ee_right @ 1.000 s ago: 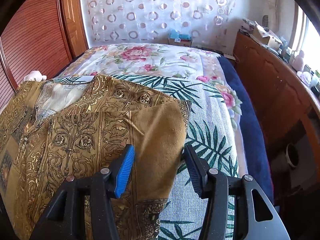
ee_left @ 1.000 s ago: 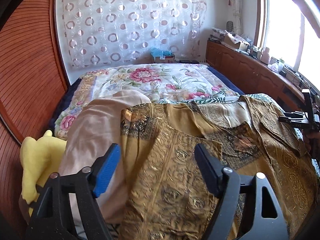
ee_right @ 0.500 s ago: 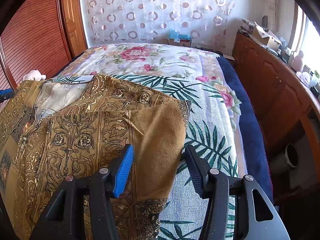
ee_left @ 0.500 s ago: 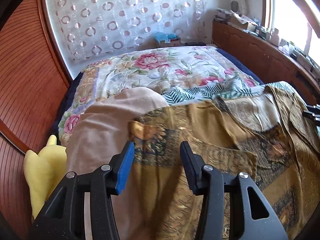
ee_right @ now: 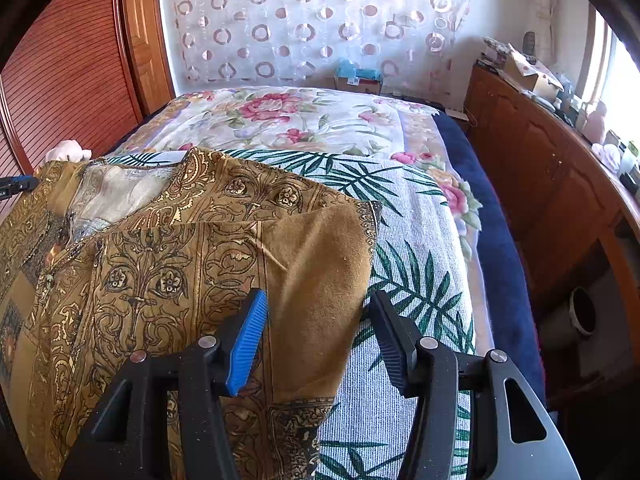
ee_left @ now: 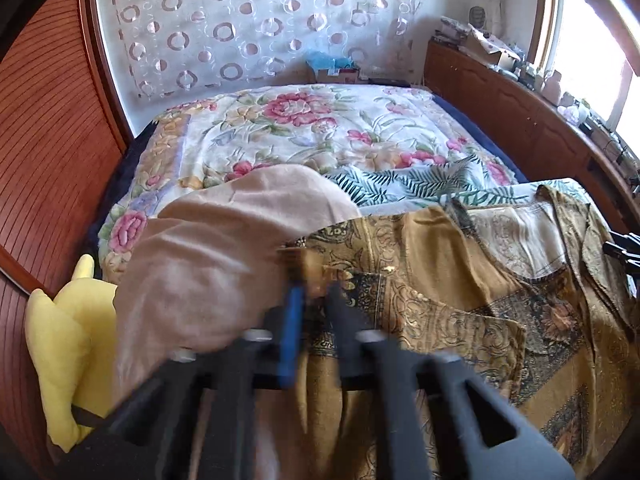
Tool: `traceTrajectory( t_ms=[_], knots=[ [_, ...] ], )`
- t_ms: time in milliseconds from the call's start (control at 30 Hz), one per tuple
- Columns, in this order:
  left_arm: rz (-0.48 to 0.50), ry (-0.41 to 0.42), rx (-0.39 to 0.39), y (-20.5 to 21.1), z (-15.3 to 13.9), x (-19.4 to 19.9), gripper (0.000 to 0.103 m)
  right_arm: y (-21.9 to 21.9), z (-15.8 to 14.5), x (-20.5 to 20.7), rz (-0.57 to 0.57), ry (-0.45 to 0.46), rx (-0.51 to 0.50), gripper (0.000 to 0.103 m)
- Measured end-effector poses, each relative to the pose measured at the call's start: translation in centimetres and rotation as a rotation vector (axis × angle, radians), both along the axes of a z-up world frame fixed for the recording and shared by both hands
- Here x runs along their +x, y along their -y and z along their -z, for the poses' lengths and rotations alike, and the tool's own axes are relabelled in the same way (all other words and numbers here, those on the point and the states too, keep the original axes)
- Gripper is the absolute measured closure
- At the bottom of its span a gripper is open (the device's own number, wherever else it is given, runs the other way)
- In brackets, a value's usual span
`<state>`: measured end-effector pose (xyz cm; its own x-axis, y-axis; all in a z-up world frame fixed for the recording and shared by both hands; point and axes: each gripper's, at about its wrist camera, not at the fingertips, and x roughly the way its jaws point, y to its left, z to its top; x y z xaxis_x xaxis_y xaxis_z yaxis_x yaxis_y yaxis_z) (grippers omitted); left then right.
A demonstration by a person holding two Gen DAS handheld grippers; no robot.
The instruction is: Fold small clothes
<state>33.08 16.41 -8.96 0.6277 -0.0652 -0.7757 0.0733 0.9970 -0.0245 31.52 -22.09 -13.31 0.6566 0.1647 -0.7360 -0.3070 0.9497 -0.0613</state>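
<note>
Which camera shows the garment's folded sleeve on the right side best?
The right wrist view: the folded sleeve fills the middle, sharp, ahead of the open right tool. The left wrist view shows only that side's far edge, with the sleeve itself not distinguishable.

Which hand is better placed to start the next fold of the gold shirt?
Left. The left gripper is shut on the shirt, at its sleeve edge, ready to carry it over. The right gripper only straddles the other sleeve, jaws open.

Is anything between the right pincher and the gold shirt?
Nothing visible. The right gripper has open jaws right over the gold shirt's folded sleeve edge, with only air between the pads and the cloth.
</note>
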Motion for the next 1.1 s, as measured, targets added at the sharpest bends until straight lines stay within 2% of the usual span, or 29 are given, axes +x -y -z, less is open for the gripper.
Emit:
traceTrajectory(
  t_ms=[100,267,333,400,433,467,700,967,1100],
  knots=[
    [0.043,0.070,-0.006,0.9,-1.7,-1.6,0.101,0.2,-0.1,0.4,-0.019,-0.009,0.014,0.048],
    [0.093,0.138,-0.031,2.4,-4.1,-4.3,0.101,0.2,-0.3,2.5,-0.007,-0.018,0.009,0.050],
    [0.102,0.155,-0.049,2.6,-4.7,-5.3,0.101,0.1,-0.3,3.1,-0.016,-0.017,0.007,0.065],
    [0.108,0.177,-0.063,3.1,-5.3,-6.7,0.101,0.0,-0.4,3.4,-0.024,-0.025,0.009,0.091],
    [0.111,0.187,-0.069,3.1,-5.7,-7.4,0.101,-0.2,-0.5,3.4,-0.030,-0.037,0.014,0.097],
    [0.112,0.196,-0.075,3.2,-5.9,-8.0,0.101,-0.4,-0.7,3.0,-0.046,-0.040,0.027,0.097],
    [0.099,0.269,-0.116,3.2,-7.3,-14.3,0.101,-1.2,-5.0,-4.1,-0.091,0.131,0.060,0.099],
    [0.036,0.317,-0.113,1.8,-7.1,-22.1,0.101,1.0,-6.3,-13.6,-0.099,0.214,0.094,0.099],
    [0.005,0.323,-0.142,0.8,-6.6,-26.1,0.101,2.8,-5.9,-18.3,-0.105,0.234,0.130,0.099]
  ],
)
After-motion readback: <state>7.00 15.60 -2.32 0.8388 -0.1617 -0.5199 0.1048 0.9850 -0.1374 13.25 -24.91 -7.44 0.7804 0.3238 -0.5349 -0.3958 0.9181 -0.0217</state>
